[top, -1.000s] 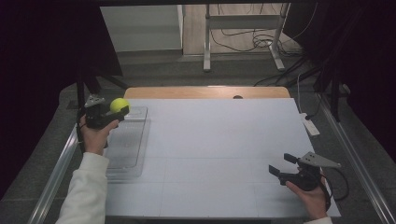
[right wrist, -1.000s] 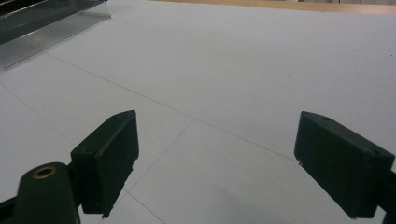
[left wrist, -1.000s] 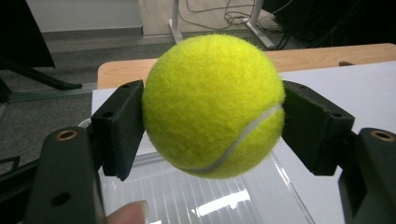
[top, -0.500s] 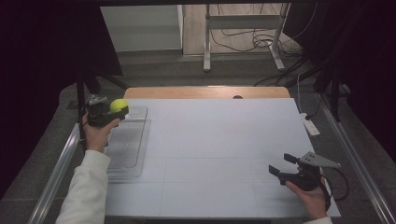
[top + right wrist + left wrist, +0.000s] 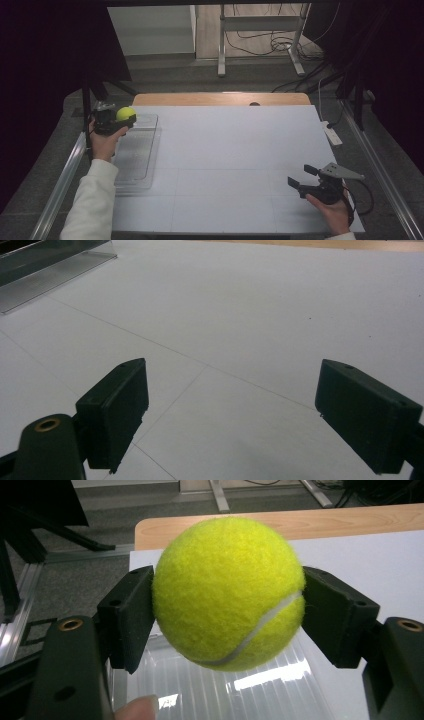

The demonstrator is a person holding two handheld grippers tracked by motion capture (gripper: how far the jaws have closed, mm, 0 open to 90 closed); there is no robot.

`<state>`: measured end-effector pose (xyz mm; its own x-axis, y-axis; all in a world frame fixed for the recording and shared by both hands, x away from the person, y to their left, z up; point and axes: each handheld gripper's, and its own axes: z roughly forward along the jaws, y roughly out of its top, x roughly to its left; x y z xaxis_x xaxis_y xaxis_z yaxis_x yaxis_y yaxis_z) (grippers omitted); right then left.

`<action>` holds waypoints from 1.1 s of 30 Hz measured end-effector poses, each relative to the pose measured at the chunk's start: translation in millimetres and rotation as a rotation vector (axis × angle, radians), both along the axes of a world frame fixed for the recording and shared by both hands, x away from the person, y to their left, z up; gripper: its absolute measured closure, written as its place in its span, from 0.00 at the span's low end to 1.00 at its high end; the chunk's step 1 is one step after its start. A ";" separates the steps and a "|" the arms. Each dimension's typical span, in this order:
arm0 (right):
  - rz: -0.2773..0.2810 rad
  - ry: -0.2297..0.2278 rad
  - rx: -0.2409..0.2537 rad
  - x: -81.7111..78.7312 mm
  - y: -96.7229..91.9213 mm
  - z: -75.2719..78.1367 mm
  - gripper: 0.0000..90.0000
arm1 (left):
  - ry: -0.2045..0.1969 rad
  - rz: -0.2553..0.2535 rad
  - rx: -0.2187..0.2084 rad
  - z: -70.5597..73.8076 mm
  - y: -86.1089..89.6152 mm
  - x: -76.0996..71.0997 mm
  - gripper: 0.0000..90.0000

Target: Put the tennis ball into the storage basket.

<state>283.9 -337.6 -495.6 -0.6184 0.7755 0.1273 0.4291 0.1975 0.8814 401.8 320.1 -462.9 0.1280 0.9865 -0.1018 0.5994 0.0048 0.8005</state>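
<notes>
Ball [image 5: 227,592] sits clamped between the left tool's [image 5: 116,123] jaws, held above the clear tray [image 5: 134,160] at the tabletop's [image 5: 240,150] left edge. Right tool [image 5: 250,410] rests released, jaws apart over bare tabletop.

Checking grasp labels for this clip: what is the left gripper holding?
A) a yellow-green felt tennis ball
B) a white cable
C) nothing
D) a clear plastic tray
A: the left gripper has its black fingers pressed on both sides of the yellow-green felt tennis ball, above the clear ribbed plastic tray.
</notes>
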 end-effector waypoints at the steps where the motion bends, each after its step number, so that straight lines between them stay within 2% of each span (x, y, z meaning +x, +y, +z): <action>1: 0.000 0.000 -0.001 0.0 0.0 0.0 0.15 | 0.000 0.000 0.000 0.0 0.0 0.0 0.30; 20: -0.002 0.001 -0.004 0.0 -0.4 -0.1 0.15 | 0.046 0.013 0.040 -10.1 2.4 7.4 0.30; 33: -0.002 0.001 -0.004 0.2 -0.4 -0.3 0.15 | 0.075 0.013 0.051 -14.1 4.6 9.1 0.30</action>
<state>284.1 -338.0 -495.9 -0.6170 0.7770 0.1248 0.4306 0.2006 0.8800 410.9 324.7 -477.1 0.1088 0.9922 -0.0600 0.6575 -0.0266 0.7530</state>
